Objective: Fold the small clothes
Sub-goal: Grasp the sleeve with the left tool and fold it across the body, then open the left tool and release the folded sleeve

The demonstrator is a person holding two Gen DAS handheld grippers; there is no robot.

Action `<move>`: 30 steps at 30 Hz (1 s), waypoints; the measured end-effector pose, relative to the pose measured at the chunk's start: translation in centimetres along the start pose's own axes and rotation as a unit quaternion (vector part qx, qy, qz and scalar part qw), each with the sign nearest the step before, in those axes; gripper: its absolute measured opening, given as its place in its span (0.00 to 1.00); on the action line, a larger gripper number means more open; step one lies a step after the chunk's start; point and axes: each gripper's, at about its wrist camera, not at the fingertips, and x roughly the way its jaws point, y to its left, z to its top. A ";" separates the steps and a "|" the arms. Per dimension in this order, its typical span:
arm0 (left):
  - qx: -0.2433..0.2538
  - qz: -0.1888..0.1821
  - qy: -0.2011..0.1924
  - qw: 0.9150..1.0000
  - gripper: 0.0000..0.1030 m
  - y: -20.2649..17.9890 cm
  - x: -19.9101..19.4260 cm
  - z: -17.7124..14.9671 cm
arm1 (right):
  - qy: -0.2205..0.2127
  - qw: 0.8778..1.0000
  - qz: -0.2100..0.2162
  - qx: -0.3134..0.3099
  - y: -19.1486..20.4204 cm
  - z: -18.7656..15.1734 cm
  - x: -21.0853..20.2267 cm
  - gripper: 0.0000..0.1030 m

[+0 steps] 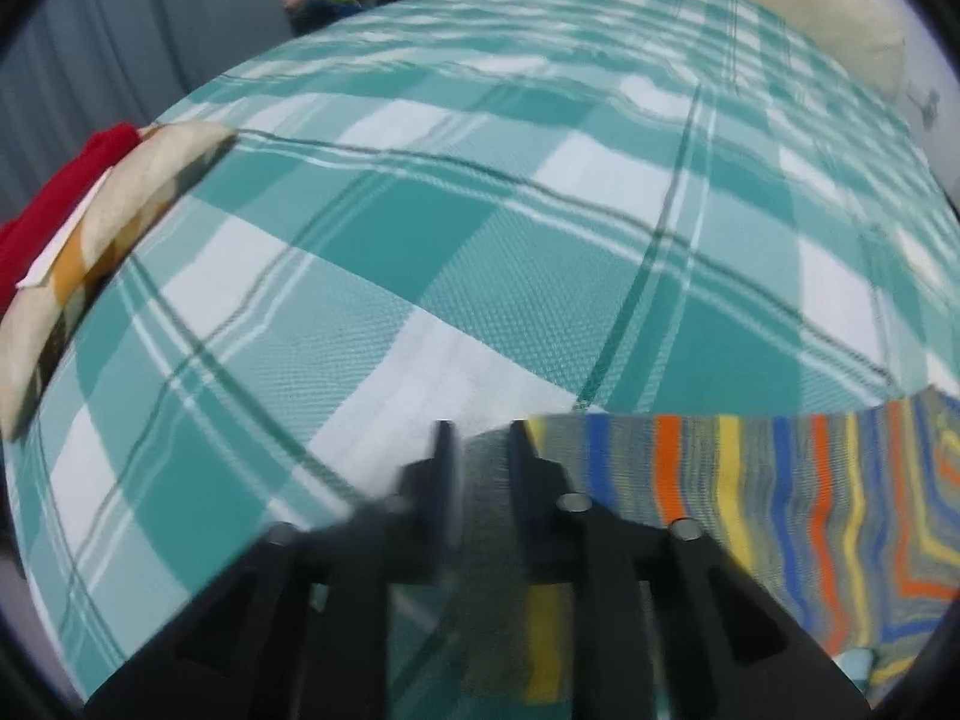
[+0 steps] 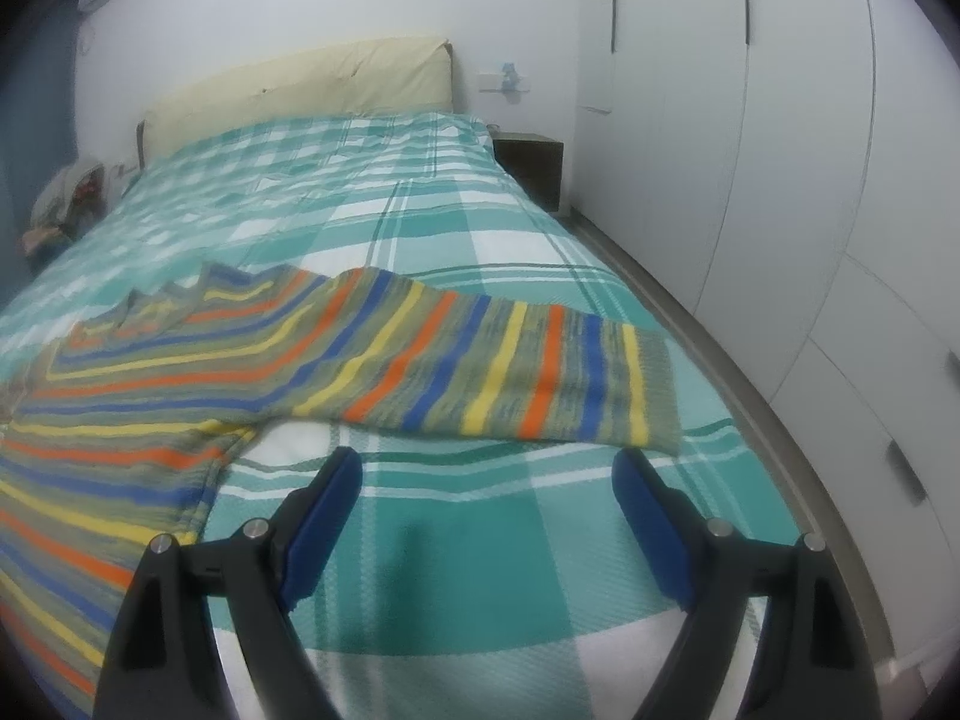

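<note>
On my left wrist view, the left gripper [image 1: 477,438] sits at the bottom centre with its jaws drawn close, pinching the grey cuff of the striped sweater [image 1: 780,480]; the garment spreads across the lower right of the frame over the teal plaid bedspread [image 1: 420,228]; a stack of folded clothes [image 1: 90,210], red on top, lies at the left edge. On my right wrist view, the right gripper [image 2: 486,468] hangs at the bottom with its fingers spread wide, touching nothing; the striped sweater [image 2: 390,354] lies flat across the middle and lower left, one sleeve reaching right; the beige headboard [image 2: 312,78] is upper left, the white wardrobe [image 2: 780,120] right.
</note>
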 end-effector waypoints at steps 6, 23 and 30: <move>0.052 -0.131 -0.009 0.990 0.67 -2.4 -3.6 -4.3 | 0.009 1.000 0.009 0.018 -0.3 0.2 0.6 0.82; 0.182 -0.152 -0.021 0.971 0.98 -9.1 -8.5 -17.2 | -0.020 1.000 -0.005 0.005 0.5 0.4 -0.3 0.82; 0.183 -0.147 -0.019 0.972 1.00 -9.4 -6.8 -18.8 | -0.017 1.000 -0.010 0.010 0.1 0.1 -0.3 0.82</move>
